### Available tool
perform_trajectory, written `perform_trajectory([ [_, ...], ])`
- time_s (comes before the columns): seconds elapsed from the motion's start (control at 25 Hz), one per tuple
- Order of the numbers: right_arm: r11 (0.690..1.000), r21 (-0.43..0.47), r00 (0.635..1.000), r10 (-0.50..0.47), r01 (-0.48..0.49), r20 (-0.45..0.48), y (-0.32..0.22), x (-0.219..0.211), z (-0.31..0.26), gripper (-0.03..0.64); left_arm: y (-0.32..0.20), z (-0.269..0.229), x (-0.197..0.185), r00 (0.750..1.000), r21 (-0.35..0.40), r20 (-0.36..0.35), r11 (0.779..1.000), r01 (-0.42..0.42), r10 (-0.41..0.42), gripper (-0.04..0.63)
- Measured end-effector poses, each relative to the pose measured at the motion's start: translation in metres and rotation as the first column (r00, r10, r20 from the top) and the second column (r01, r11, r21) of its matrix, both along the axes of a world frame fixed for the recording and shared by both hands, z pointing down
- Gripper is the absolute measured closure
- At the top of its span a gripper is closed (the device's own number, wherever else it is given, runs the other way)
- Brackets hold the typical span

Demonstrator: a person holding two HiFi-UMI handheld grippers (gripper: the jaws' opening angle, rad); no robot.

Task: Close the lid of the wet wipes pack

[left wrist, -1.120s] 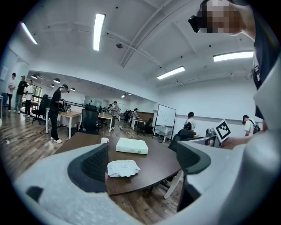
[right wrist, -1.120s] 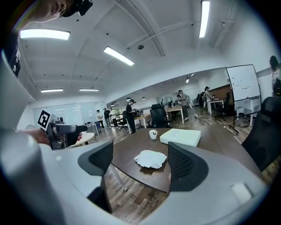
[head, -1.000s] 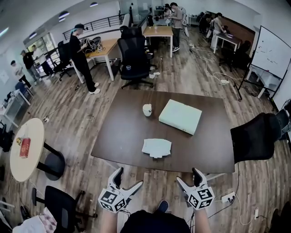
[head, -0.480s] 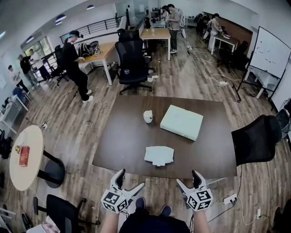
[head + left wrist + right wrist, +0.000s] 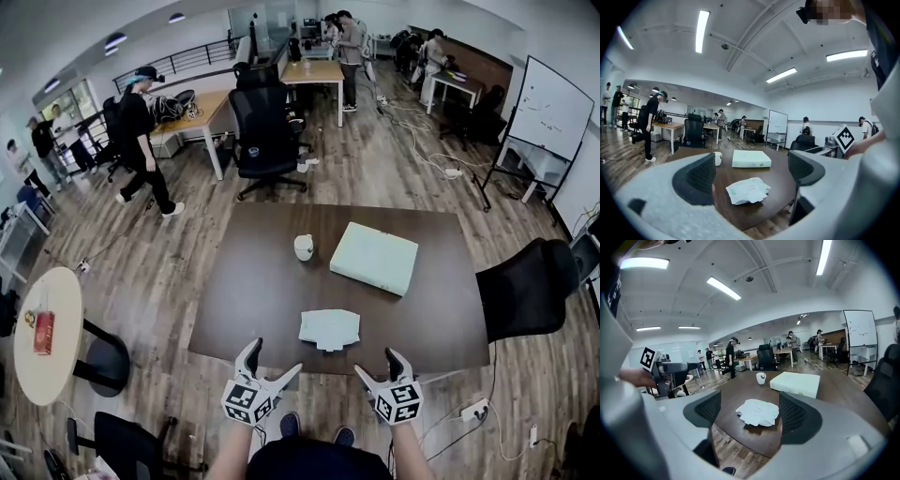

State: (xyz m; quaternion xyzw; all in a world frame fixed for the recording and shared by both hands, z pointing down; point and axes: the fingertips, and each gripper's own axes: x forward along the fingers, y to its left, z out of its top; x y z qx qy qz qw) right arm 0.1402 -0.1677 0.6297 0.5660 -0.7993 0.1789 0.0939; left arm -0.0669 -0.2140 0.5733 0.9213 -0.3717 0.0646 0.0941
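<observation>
The wet wipes pack (image 5: pixel 329 329) is a flat, crumpled white packet lying near the front edge of the dark brown table (image 5: pixel 262 281). It shows between the jaws in the left gripper view (image 5: pixel 747 190) and in the right gripper view (image 5: pixel 758 412). Whether its lid is up or down I cannot make out. My left gripper (image 5: pixel 275 358) hangs just off the table's front edge, left of the pack, jaws apart and empty. My right gripper (image 5: pixel 376 362) hangs level with it on the right, jaws also apart with nothing between them. Neither gripper touches the pack.
A flat pale green box (image 5: pixel 373 258) lies behind the pack to the right, and a white cup (image 5: pixel 304 247) stands behind it to the left. A black chair (image 5: pixel 525 291) stands at the table's right end, another (image 5: pixel 265 131) beyond the far side. A person (image 5: pixel 141 141) walks at back left.
Both grippers have come forward and a little down, up to the table's front edge and nearer the pack. The person at the back left has walked leftward.
</observation>
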Motion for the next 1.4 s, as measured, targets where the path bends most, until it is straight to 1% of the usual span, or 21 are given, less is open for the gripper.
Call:
perform_trajectory([
  [0.12,0.999,0.001,0.999,-0.038,0.038,-0.022,-0.014,-0.007,0.003,0.216,-0.014,0.007,0.005,1.0,0.003,0.01,1.0,0.0,0.0,0.121],
  [0.32,0.996,-0.01,0.994,-0.092,0.091,-0.054,-0.033,-0.012,0.018,0.216,-0.028,0.019,0.009,1.0,-0.008,0.004,1.0,0.017,-0.017,0.12],
  [0.44,0.99,-0.047,0.986,-0.135,0.131,-0.096,-0.043,-0.016,0.04,0.211,-0.026,0.021,0.012,1.0,-0.011,0.009,1.0,0.019,-0.019,0.12],
  [0.56,0.979,-0.096,0.97,-0.193,0.18,-0.15,-0.055,-0.021,0.065,0.188,-0.026,0.024,0.015,1.0,-0.021,0.011,1.0,0.02,-0.02,0.12],
  [0.68,0.958,-0.148,0.936,-0.273,0.244,-0.222,-0.068,-0.03,0.094,0.18,-0.029,0.028,0.014,0.999,-0.029,0.017,0.999,0.029,-0.028,0.12],
  [0.84,0.92,-0.245,0.871,-0.375,0.306,-0.318,-0.077,-0.032,0.136,0.153,-0.03,0.025,0.014,0.999,-0.022,0.013,0.999,0.036,-0.036,0.12],
  [0.92,0.9,-0.29,0.846,-0.414,0.325,-0.338,-0.081,-0.032,0.156,0.149,-0.03,0.025,0.015,0.999,-0.028,0.007,0.999,0.042,-0.041,0.12],
  [1.04,0.877,-0.336,0.818,-0.454,0.343,-0.354,-0.089,-0.035,0.179,0.149,-0.032,0.022,0.017,0.999,-0.038,-0.004,0.998,0.045,-0.045,0.12],
  [1.2,0.856,-0.37,0.761,-0.499,0.36,-0.414,-0.098,-0.039,0.197,0.149,-0.033,0.02,0.019,0.999,-0.03,0.008,0.999,0.045,-0.045,0.12],
  [1.4,0.825,-0.422,0.706,-0.55,0.376,-0.447,-0.112,-0.045,0.214,0.149,-0.033,0.024,0.01,0.998,-0.051,0.002,0.996,0.07,-0.07,0.12],
])
